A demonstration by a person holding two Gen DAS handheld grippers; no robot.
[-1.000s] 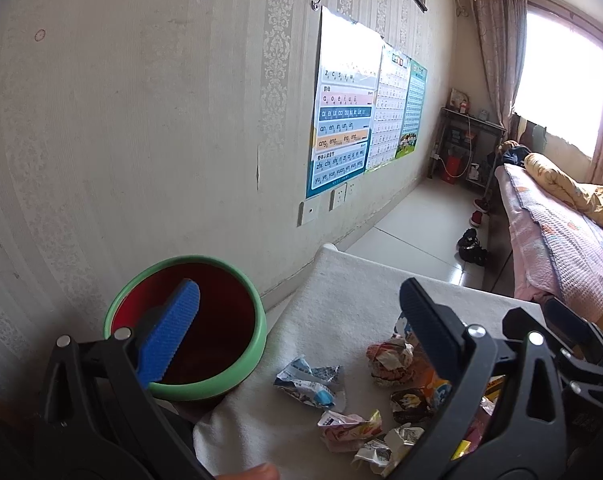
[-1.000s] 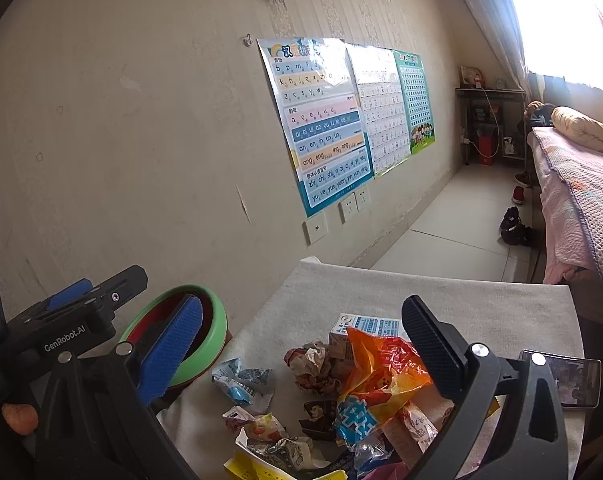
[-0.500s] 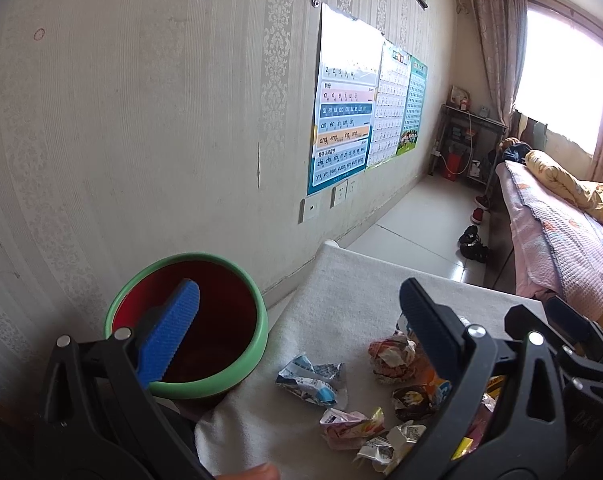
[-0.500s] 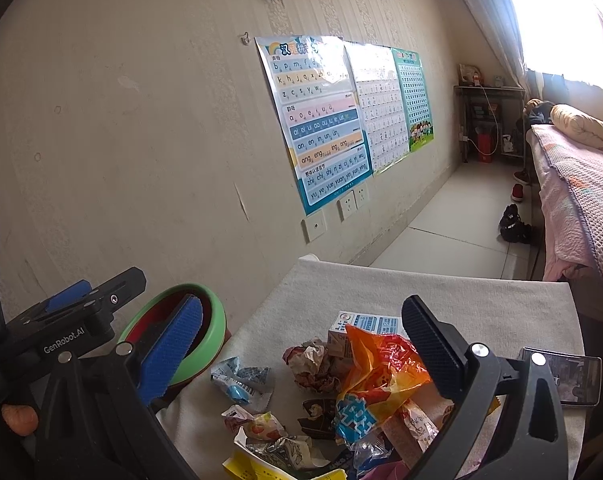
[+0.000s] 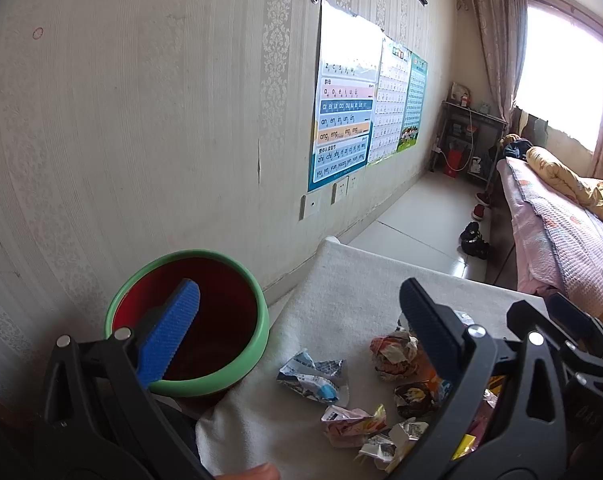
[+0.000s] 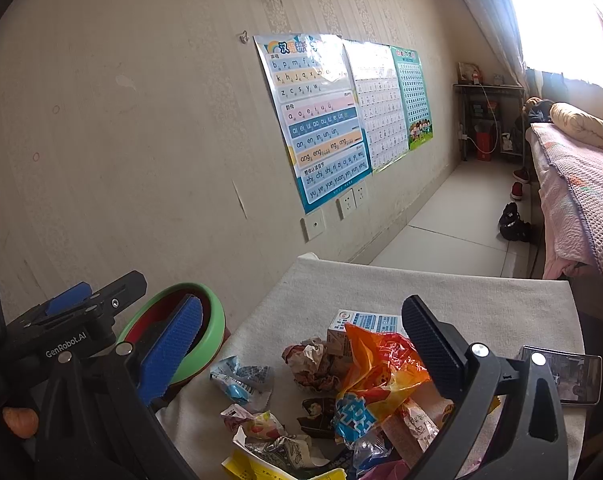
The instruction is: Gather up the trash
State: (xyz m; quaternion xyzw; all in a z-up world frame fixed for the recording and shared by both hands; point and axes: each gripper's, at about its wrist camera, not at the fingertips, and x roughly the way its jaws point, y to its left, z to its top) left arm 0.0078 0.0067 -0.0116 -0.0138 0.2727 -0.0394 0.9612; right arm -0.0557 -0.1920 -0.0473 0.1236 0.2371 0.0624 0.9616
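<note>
A pile of crumpled wrappers (image 6: 341, 396) lies on the white cloth-covered table (image 6: 481, 300), topped by an orange plastic bag (image 6: 377, 372) and a small carton (image 6: 361, 322). A blue-white wrapper (image 5: 313, 376) lies apart, nearest the red bin with a green rim (image 5: 189, 320), which stands off the table's left edge. My left gripper (image 5: 297, 320) is open and empty, its left finger over the bin, its right over the pile. My right gripper (image 6: 297, 340) is open and empty above the pile. The left gripper's body (image 6: 73, 320) shows at left in the right wrist view.
A wall with posters (image 6: 321, 120) runs along the left. A phone (image 6: 557, 372) lies on the table's right side. Beyond the table are floor tiles, shoes (image 6: 513, 222), a bed (image 6: 581, 184) at right and a shelf (image 6: 485, 120) under the window.
Both grippers drifted very slightly; the pile and bin sit almost unchanged in view. Nothing was grasped or released.
</note>
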